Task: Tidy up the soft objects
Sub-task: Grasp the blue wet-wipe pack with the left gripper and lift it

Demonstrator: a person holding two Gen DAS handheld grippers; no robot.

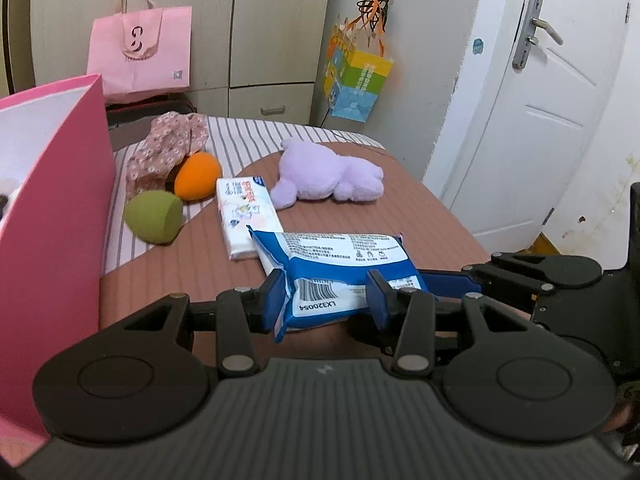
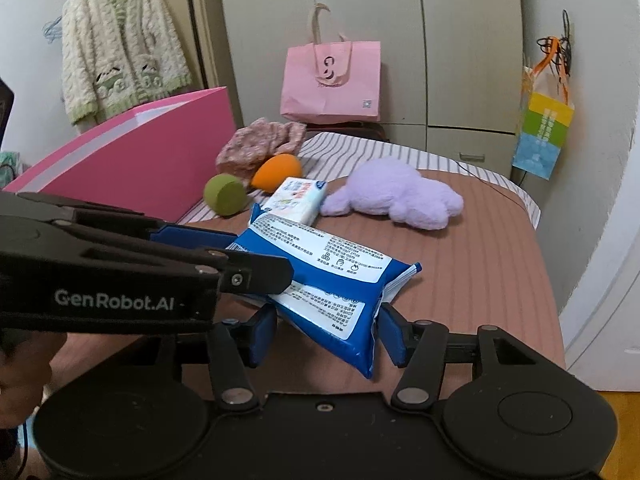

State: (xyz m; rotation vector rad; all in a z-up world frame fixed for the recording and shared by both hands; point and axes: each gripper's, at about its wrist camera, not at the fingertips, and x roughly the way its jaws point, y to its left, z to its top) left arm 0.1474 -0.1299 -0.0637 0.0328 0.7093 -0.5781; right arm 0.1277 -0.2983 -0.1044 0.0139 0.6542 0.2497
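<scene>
Through the left wrist camera I see my left gripper (image 1: 326,300) part closed, its blue pads (image 1: 275,300) pressing on both sides of the near end of a blue and white wet-wipe pack (image 1: 340,260). The pack sits raised off the brown mat (image 1: 420,216). From the right, my right gripper (image 1: 448,280) reaches in toward the same pack. Further off lie a white tissue pack (image 1: 246,216), a green sponge (image 1: 154,216), an orange sponge (image 1: 198,176), a floral cloth (image 1: 164,148) and a purple plush toy (image 1: 328,174). A pink box (image 1: 56,216) stands at the left.

Through the right wrist camera my right gripper (image 2: 326,334) has its fingers part closed on the wet-wipe pack's (image 2: 332,276) near end, pads (image 2: 390,334) against its sides. The left gripper (image 2: 260,276) comes in from the left and holds the pack's left part. Beyond lie the tissue pack (image 2: 300,198), the sponges and the plush toy (image 2: 396,194).
</scene>
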